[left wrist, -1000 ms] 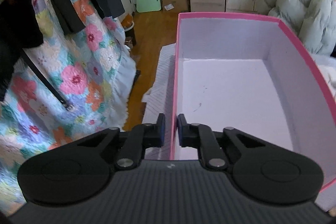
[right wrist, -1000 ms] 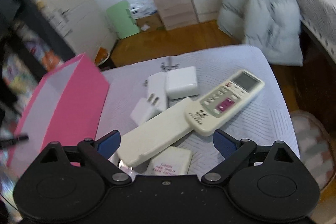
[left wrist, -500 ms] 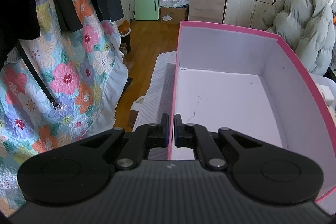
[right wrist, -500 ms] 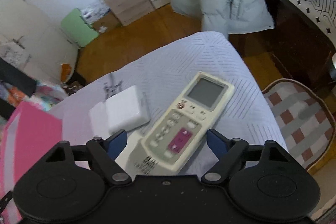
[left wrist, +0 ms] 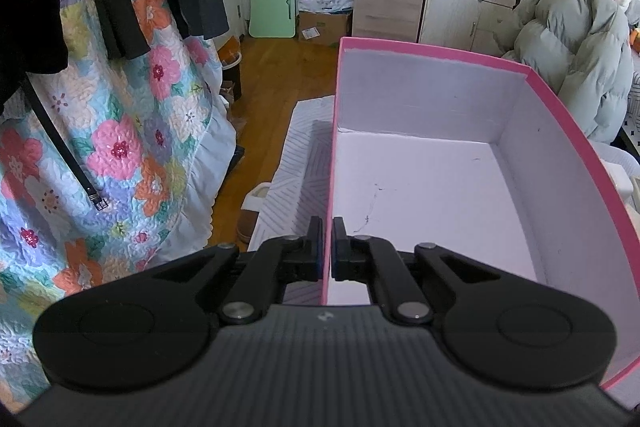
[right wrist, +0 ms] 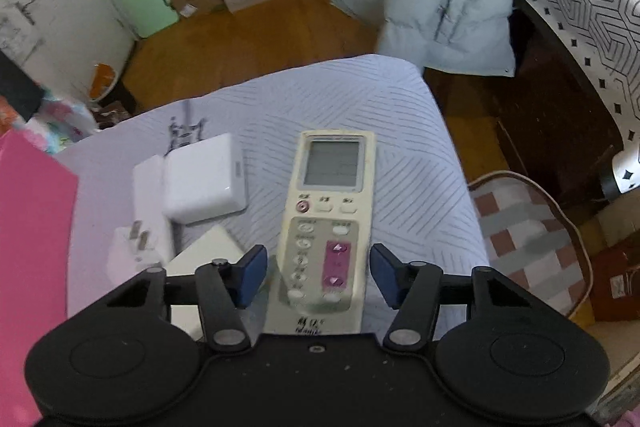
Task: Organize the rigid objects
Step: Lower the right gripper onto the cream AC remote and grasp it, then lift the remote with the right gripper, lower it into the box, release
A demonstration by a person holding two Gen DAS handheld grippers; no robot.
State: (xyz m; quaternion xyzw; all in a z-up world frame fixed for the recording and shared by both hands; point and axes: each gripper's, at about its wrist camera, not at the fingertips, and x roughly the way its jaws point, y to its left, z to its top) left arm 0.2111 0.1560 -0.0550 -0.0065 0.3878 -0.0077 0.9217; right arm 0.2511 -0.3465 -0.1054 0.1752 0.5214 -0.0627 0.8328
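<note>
Left tongs pinch the near-left wall of an empty pink box, which sits on the bench. On the bench beside it, right tongs are closing around the lower end of a cream remote, pads not yet touching; white chargers lie just left

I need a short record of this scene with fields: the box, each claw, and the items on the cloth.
box: pink box, open, nothing inside
left claw: shut on the near wall of the box
right claw: closing, pads not yet touching the remote control between them
other items: white charger, plug adapter
surface: striped cloth
</note>
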